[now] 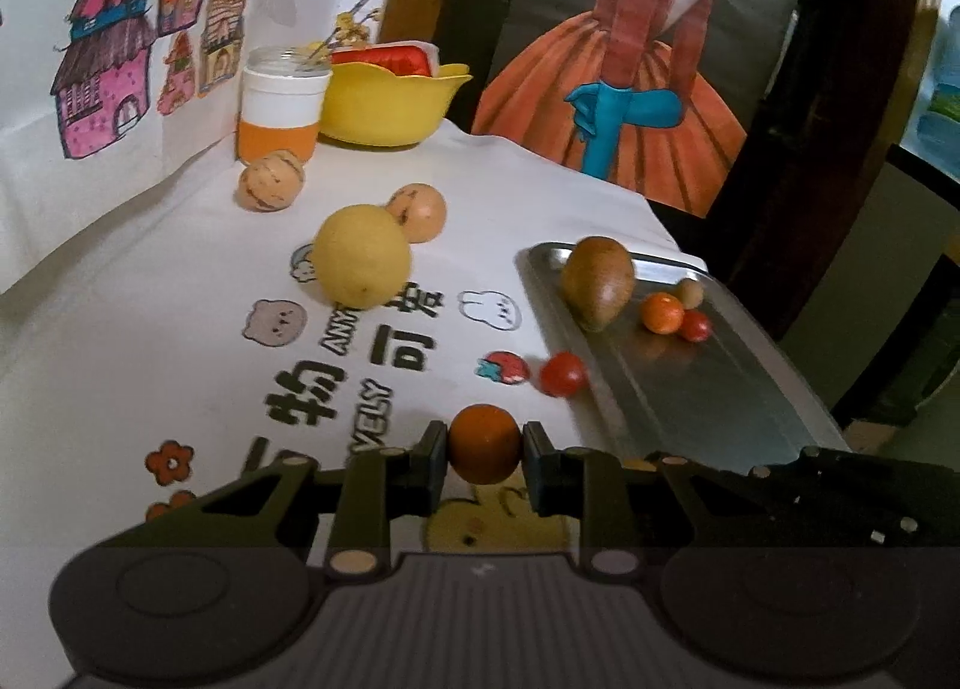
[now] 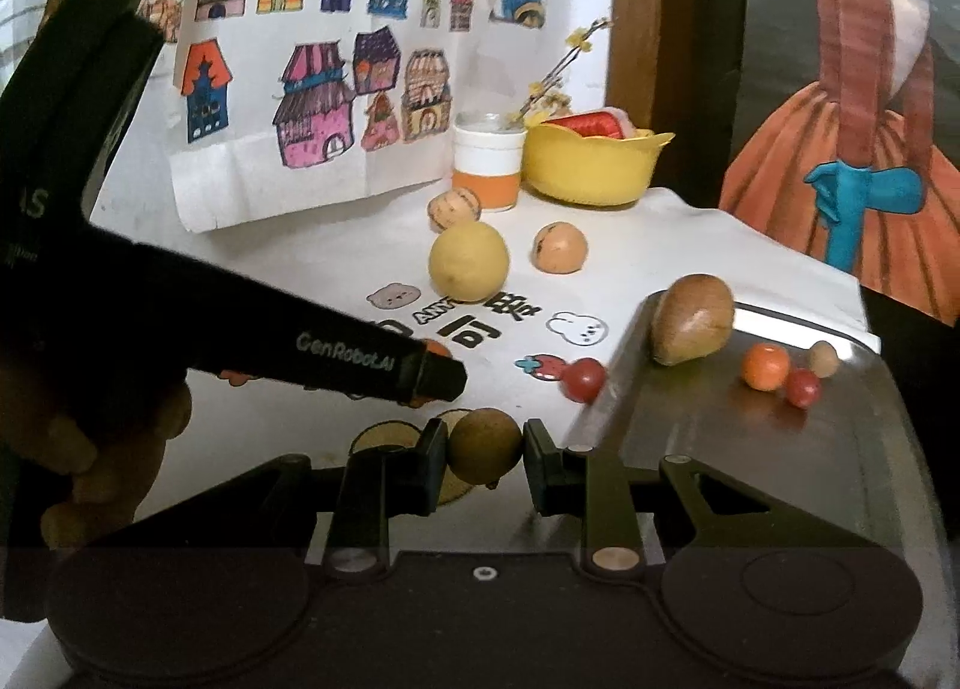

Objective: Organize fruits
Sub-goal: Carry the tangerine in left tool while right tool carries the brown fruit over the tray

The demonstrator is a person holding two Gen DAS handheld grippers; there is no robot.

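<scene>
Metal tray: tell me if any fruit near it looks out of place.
One small red fruit lies on the white cloth against the metal tray's left edge, outside it, while similar small fruits sit inside. Left gripper holds an orange fruit; right gripper holds a brownish one.

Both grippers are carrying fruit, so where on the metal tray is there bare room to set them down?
The near half of the metal tray is bare, from the small orange fruit and red fruit down to its near end. The far end is crowded: the large brown fruit, a tan ball and those two sit close together. A red tomato lies beside the tray's left rim.
</scene>
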